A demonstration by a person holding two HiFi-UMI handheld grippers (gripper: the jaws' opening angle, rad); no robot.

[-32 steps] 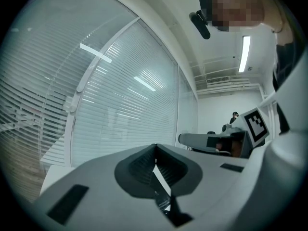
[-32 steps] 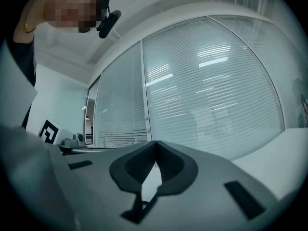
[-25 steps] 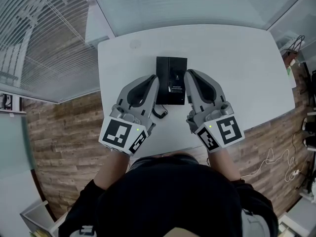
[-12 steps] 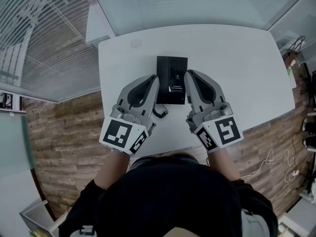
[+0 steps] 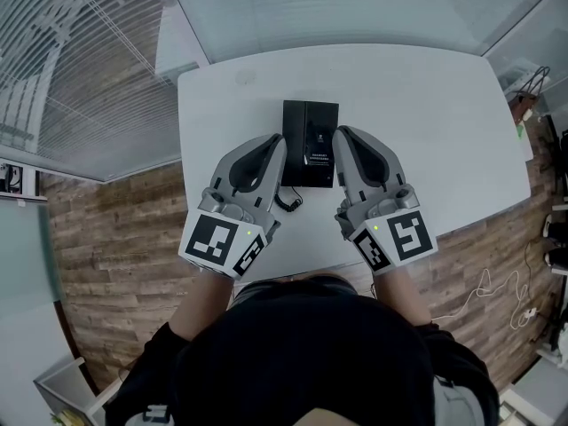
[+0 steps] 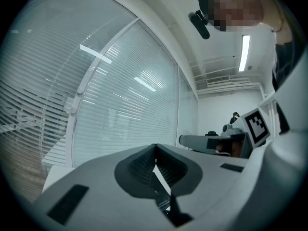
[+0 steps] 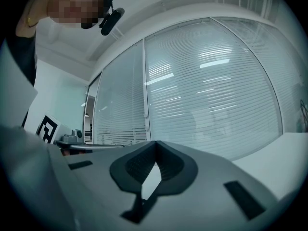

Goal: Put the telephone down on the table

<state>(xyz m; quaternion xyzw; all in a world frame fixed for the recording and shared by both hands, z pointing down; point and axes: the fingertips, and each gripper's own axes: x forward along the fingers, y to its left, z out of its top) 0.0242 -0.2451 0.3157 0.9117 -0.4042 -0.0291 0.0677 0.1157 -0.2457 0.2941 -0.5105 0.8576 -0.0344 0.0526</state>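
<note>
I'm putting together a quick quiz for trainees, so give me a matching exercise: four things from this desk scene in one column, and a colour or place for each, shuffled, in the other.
Column one:
1. telephone
2. table
3. floor
4. cord

Column two:
A. white
B. brown wood planks
C. coiled, at the telephone's near corner
D. black box, mid-table

Pairs: 1-D, 2-A, 3-B, 4-C

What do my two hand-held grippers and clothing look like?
The left hand-held gripper and right hand-held gripper are smooth grey moulded shells, dark ribbed pads, each with a white cube bearing black square markers and a small green light. Clothing: black top.
</note>
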